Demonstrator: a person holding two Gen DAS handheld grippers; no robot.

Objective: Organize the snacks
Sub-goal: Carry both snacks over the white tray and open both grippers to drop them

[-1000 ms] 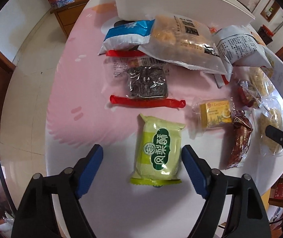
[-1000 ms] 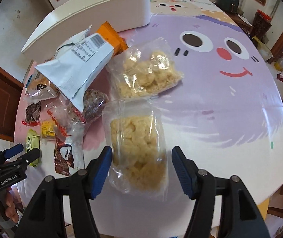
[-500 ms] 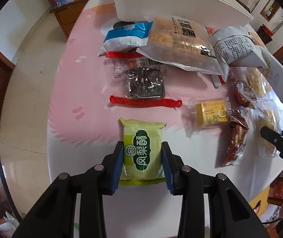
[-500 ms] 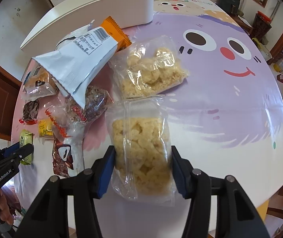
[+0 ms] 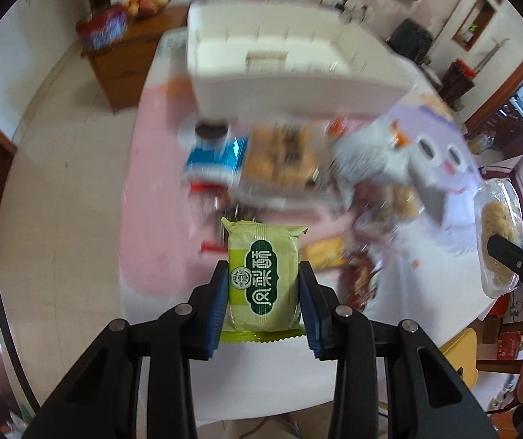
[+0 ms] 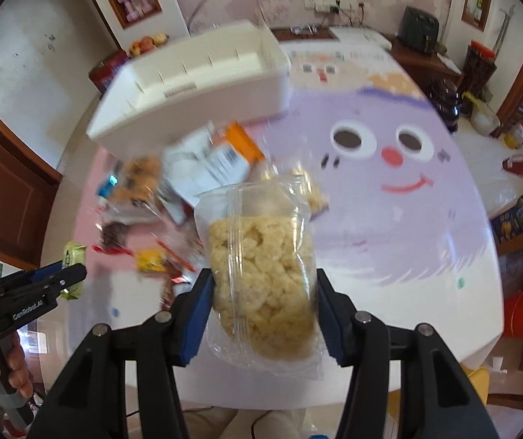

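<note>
Two grippers, one snack each. My left gripper (image 5: 263, 301) is clamped on one green pastry packet (image 5: 262, 278), both blue pads pressed on its long sides, packet upright between them and lifted clear of the surface (image 5: 159, 226). My right gripper (image 6: 262, 311) is clenched on one clear bag of pale puffed snacks (image 6: 261, 274), pads squeezing its lower half, top of the bag sticking out ahead of the fingertips, also off the surface. One white bin (image 6: 202, 84) sits ahead of both grippers at the far side, open top, no snacks visible inside. Between grippers and bin lies a blurred heap of remaining snacks: I count one blue packet (image 5: 217, 161), one clear bag of brown biscuits (image 5: 279, 157), one white pouch with a printed label (image 6: 210, 164), one orange packet (image 6: 243, 142), one small yellow packet (image 6: 149, 259), one dark packet (image 6: 113, 234), plus a few more too smeared to count. One second clear bag of puffs (image 6: 310, 194) lies just beyond the held one. Right of my right gripper the purple cartoon-face cloth is bare out to the surface edge. Left of my left gripper there's a narrow pink strip, then the edge and floor.
</note>
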